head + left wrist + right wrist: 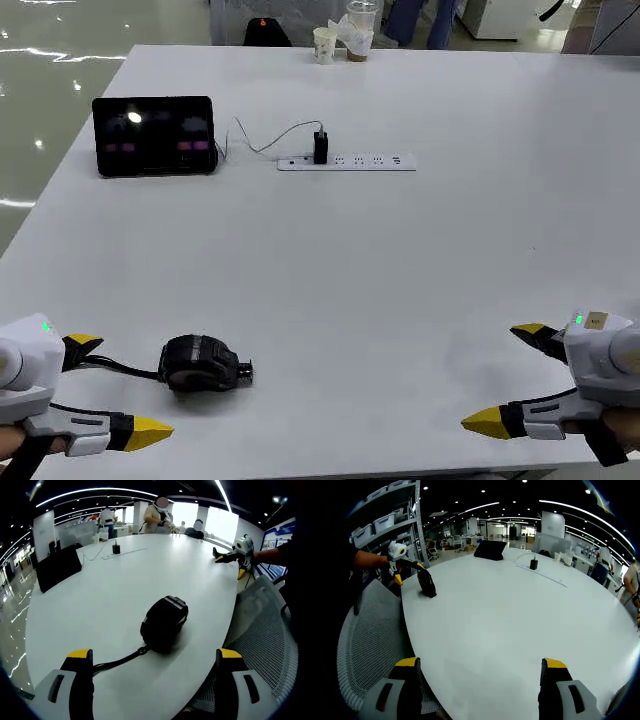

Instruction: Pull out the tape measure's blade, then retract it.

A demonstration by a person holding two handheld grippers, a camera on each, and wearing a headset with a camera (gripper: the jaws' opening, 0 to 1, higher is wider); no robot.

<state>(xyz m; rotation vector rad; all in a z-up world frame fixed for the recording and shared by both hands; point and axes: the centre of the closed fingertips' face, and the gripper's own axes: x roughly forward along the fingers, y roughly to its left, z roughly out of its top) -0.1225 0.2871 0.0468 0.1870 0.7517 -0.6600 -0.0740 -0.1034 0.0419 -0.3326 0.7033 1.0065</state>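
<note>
A black tape measure [200, 363] lies on the white table [400, 260] near its front left edge, with a black wrist strap trailing left toward my left gripper [118, 388]. That gripper stands open, its yellow-tipped fingers on either side of the strap, just short of the case. In the left gripper view the tape measure [165, 622] sits ahead between the open jaws. My right gripper [510, 378] hovers open at the front right edge with nothing in it. In the right gripper view the tape measure [426, 583] appears far left beside the other gripper.
A dark tablet [155, 135] stands at the back left. A white power strip [346, 161] with a black plug and cable lies mid-back. Paper cups [326, 44] sit at the far edge. A mesh chair [260, 630] is beside the table; people stand beyond it.
</note>
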